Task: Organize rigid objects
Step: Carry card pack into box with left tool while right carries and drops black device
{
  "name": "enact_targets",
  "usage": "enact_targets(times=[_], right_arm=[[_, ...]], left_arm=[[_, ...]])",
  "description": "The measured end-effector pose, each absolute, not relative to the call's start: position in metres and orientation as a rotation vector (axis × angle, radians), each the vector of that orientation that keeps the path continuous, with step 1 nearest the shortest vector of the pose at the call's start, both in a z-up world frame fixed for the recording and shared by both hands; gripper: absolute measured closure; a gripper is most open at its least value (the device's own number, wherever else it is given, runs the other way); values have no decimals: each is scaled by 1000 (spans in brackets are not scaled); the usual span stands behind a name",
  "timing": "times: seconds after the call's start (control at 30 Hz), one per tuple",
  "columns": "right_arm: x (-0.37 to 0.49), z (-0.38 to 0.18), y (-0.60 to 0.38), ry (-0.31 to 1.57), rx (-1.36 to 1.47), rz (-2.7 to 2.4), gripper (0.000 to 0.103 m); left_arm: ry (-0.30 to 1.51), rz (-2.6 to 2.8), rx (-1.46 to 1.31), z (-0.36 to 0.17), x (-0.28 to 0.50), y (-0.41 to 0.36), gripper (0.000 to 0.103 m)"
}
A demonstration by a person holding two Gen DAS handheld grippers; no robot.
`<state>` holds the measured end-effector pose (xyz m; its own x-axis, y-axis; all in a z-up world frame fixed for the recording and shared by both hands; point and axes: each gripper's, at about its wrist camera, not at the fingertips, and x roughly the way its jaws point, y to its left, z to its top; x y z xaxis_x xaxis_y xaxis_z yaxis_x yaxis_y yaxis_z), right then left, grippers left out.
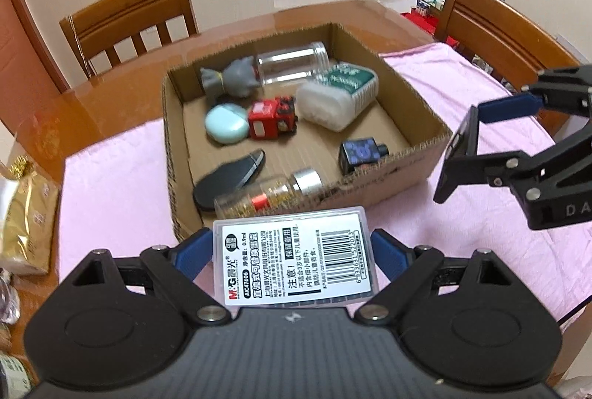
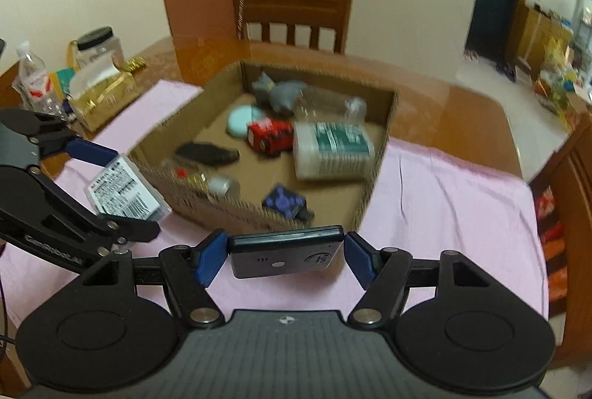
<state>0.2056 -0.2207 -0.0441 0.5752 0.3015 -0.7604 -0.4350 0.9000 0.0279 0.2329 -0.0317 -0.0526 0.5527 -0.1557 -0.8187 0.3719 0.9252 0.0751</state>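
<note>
Cardboard box [image 1: 414, 173]: open-topped and shallow, sitting on a pink cloth [image 1: 118, 177] over the desk [image 1: 122, 84]; the sorted things lie loose inside it.
Box contents: clear jar [image 1: 292, 62] on its side, grey figure [image 1: 231, 79], white-and-green container [image 1: 338, 95], red toy [image 1: 272, 117], pale teal case [image 1: 226, 122], dark oval piece [image 1: 231, 175], small glass bottle [image 1: 266, 193] against the near wall, dark blue bottle [image 1: 360, 153].
Left hand-held gripper [image 1: 294, 260]: pinching a clear plastic refill case [image 1: 296, 258] across its width, label side up, held above the cloth just short of the box's near wall.
Right hand-held gripper [image 2: 285, 252]: pinching a flat black device [image 2: 285, 252] by its two short ends, also short of the near wall, clear of the cloth.
Task stage (my reading): both items are picked up and neither is in the box yet.
Risk, collision: the two grippers hang close side by side; going in together, they may knock each other.
Risk, near wall: a low approach could catch the corrugated edge and shove the light box along the cloth.
Risk, slip: the refill case is smooth plastic and could twist out of the pads.
Risk, landing: the near side is crowded by both bottles; a drop there could send them rolling.
Off to the side: gold tissue pack [image 2: 107, 95] and bottles, not part of this.
</note>
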Motion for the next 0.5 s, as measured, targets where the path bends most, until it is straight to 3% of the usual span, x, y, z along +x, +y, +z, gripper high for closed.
enact_targets(times=[0.23,0.5], right_arm=[[232,-21,-202,782,-196,476,30],[273,-42,-172,805,-194,520,30]], left_arm=[[878,-266,264,-33,252,-20,13],[861,-182,286,-34,287,-3,13]])
